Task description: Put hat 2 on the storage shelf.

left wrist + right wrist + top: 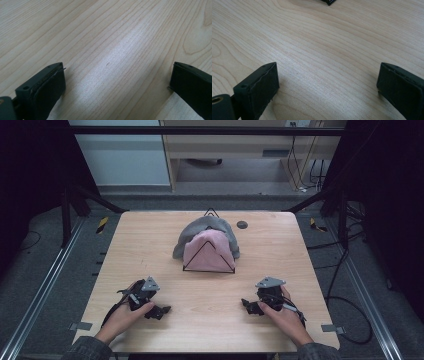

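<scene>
A pink cloth (207, 251) and a grey cloth (200, 231) hang over a black wire stand (209, 269) in the far middle of the wooden table (150, 240). My left gripper (159, 312) rests on the table at the near left, held by a hand, its jaws wide apart over bare wood (117, 72). At the near right my right gripper (250, 307) lies the same way, open with nothing between its jaws (327, 75). Both are well short of the cloths.
A small dark round disc (242, 224) lies near the table's far edge, right of the stand. Metal rails run along both sides of the table on the floor. Cables (345, 270) trail over the floor at the right.
</scene>
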Action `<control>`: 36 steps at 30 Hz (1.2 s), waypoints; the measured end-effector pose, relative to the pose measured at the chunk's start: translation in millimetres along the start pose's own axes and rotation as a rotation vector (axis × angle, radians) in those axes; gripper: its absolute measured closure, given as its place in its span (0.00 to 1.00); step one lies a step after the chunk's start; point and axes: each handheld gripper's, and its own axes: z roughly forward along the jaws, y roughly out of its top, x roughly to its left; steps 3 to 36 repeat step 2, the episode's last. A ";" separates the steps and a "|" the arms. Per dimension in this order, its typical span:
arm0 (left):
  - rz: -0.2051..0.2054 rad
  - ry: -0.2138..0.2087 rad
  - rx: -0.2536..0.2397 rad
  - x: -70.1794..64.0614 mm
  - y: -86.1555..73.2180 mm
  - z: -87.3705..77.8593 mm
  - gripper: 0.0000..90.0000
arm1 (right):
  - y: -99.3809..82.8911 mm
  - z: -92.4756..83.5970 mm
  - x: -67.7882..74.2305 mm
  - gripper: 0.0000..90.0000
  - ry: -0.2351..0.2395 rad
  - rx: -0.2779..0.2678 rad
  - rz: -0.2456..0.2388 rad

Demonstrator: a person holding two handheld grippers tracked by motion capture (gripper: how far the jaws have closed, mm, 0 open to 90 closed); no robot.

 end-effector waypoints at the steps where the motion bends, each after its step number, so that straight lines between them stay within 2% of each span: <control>1: 0.001 0.000 0.001 0.0 0.1 0.0 0.00 | 0.0 0.0 0.0 0.05 0.000 0.000 0.000; 36: 0.001 0.000 0.001 0.0 0.1 0.0 0.00 | 0.0 0.0 0.0 0.05 0.000 0.000 0.000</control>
